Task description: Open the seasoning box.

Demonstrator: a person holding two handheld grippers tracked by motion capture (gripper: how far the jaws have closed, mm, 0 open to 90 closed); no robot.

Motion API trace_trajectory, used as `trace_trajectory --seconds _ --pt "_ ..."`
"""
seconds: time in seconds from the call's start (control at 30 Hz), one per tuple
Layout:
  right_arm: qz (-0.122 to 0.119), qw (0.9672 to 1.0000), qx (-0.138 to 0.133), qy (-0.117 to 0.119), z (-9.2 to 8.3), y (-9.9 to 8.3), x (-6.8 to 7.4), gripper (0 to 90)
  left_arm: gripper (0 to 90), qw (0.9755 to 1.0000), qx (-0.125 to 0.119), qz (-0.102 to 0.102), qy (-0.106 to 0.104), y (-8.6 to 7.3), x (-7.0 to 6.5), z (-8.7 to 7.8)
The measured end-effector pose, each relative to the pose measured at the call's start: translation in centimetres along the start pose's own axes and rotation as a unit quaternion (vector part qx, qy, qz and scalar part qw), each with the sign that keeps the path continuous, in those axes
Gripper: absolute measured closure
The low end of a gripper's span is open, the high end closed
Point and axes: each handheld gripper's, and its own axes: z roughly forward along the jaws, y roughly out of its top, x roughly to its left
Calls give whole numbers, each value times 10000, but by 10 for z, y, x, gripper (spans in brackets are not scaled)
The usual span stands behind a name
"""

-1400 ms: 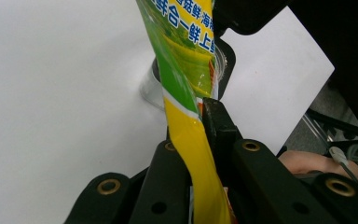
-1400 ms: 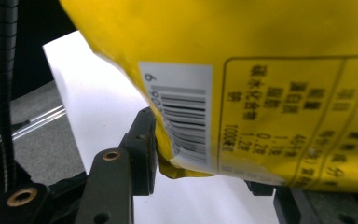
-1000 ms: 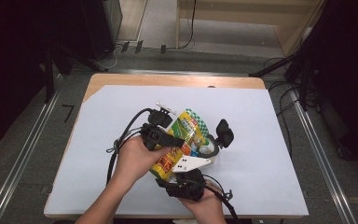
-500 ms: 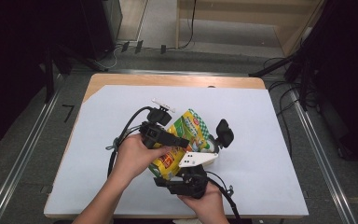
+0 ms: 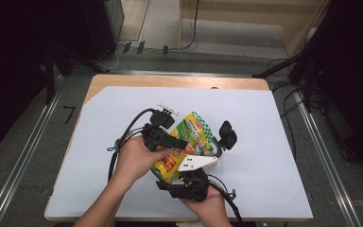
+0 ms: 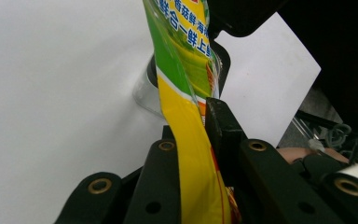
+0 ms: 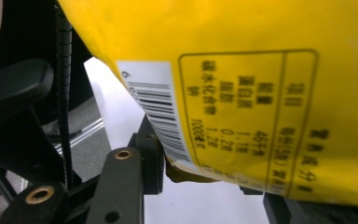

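A yellow and green snack bag (image 5: pixel 194 134) hangs over the middle of the white table sheet (image 5: pixel 264 142), gripped from both ends. My left gripper (image 5: pixel 176 144) pinches the bag's (image 6: pixel 186 116) side edge; its jaws (image 6: pixel 196 122) have just been closing, with the bag between them. From the near edge, my right gripper (image 5: pixel 172 172) holds the bag's lower end. The barcode panel (image 7: pixel 242 116) rests between its jaws (image 7: pixel 209 184), which have just opened a little while the pads stay on the bag.
A clear plastic container (image 6: pixel 142 93) sits on the sheet under the bag, and its rim (image 5: pixel 212 149) peeks out in the high view. A black rounded object (image 5: pixel 227 134) stands just right of the bag. Cables trail from both grippers.
Both hands have stayed in place. The bag has shifted only slightly between the grippers.
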Motion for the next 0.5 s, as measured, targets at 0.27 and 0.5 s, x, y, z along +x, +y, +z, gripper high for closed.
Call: trace_trajectory --seconds 0.27,0.5 --pt "-284 9992 68 -291 2 1 7 583 866 9999 -41 -66 128 0 1 -2" --pt "-387 9978 106 -534 1 2 10 576 867 9998 -59 -84 173 1 0 -2"
